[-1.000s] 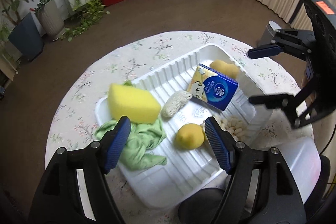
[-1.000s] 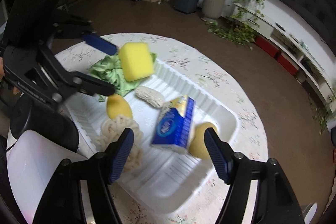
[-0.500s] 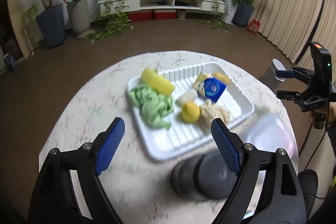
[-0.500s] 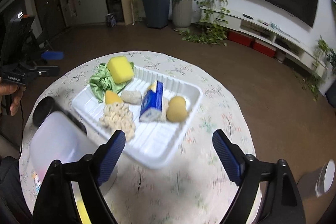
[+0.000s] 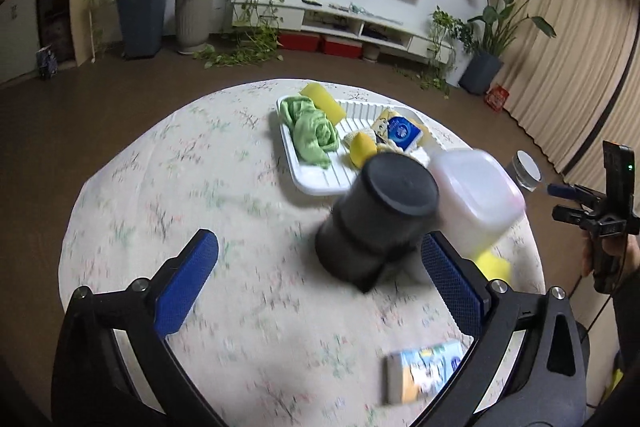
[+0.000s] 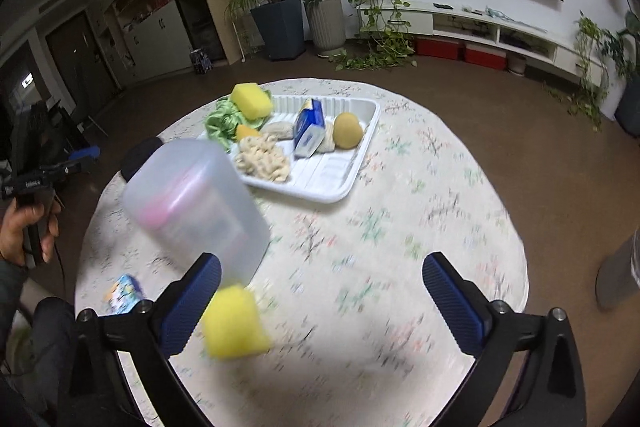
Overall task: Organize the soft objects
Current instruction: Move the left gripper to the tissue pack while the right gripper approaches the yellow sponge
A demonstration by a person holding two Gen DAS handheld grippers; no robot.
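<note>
A white ribbed tray (image 5: 316,185) (image 6: 352,169) at the far side of the round table holds a green cloth (image 5: 312,133) (image 6: 220,121), a yellow sponge (image 5: 322,99) (image 6: 252,101), a blue tissue pack (image 5: 402,133) (image 6: 308,129), a yellow ball (image 6: 348,130), a yellow lemon-like piece (image 5: 362,149) and a pale knitted piece (image 6: 262,157). My left gripper (image 5: 320,295) is open and empty above the near table. My right gripper (image 6: 322,301) is open and empty, with a loose yellow sponge (image 6: 234,325) by its left finger.
A dark cylinder (image 5: 376,217) and a translucent plastic jug (image 5: 476,195) (image 6: 196,199) stand between the grippers and the tray. A second tissue pack (image 5: 424,373) (image 6: 122,291) lies near the table's front edge. Potted plants and a TV shelf line the far wall.
Both grippers have pulled back and up from the tray, so the whole table shows now. Both stay open and empty. The tray's objects have not moved.
</note>
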